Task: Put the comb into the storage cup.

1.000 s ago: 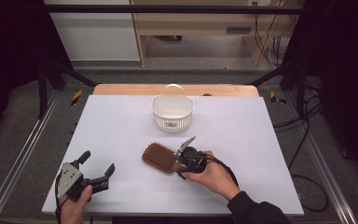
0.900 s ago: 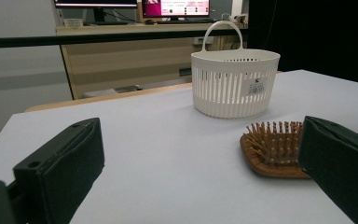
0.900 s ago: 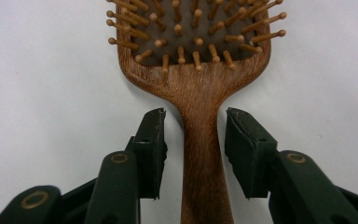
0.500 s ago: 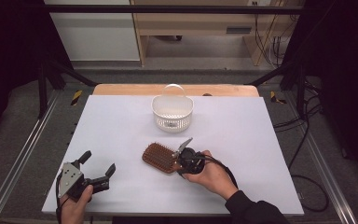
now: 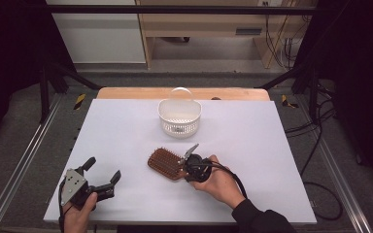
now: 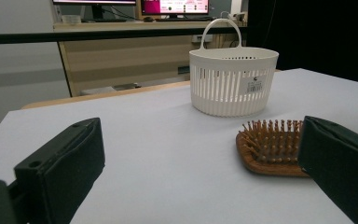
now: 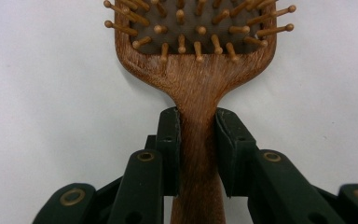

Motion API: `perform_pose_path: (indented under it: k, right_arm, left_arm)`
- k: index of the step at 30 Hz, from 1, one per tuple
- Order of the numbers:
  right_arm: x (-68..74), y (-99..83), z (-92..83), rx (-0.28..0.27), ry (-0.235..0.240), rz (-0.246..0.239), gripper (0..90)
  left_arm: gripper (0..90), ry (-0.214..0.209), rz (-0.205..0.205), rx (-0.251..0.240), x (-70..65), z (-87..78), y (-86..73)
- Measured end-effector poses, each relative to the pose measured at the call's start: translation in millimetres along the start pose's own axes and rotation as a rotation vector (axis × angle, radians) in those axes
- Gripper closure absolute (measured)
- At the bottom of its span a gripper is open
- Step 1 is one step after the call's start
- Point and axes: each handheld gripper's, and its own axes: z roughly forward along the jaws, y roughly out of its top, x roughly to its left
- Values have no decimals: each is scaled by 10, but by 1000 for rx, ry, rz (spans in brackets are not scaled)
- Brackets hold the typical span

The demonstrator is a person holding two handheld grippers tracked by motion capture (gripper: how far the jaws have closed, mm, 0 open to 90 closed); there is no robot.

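Observation:
A wooden paddle hairbrush lies bristles up on the white table, near the front centre. My right gripper comes at it from the right. Its jaws have just been closing and now press on both sides of the brush handle, so the right gripper is shut on it. At the front left, a hand holds my left gripper low over the table, open with nothing between its fingers. The left gripper faces the hairbrush and the basket behind it.
A white slotted plastic basket with a hoop handle stands at the back centre of the table; from the left gripper view the basket looks upright. Metal frame rails run along both sides, and cables lie on the floor at the right.
The right gripper's jaws have drawn in onto the brush handle. Both hands and the brush have stayed in place.

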Motion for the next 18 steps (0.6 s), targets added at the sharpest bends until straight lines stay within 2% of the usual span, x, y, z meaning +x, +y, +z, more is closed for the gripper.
perform_pose_path:
  k: [8, 10, 15, 18]
  right_arm:
    - [27, -54, -31, -48, 2, -19, 727]
    - [32, -66, -36, -58, 2, -22, 727]
    - [49, -101, -109, -131, -1, -16, 727]
    - [73, -119, -187, -188, -12, -13, 727]
  left_arm:
    - [9, -5, -9, 8, 5, 13, -8]
    - [9, -7, -24, 6, 4, 12, -7]
    - [14, -14, -43, 8, 2, 9, 1]
    - [13, -37, -67, 6, -49, 19, 26]
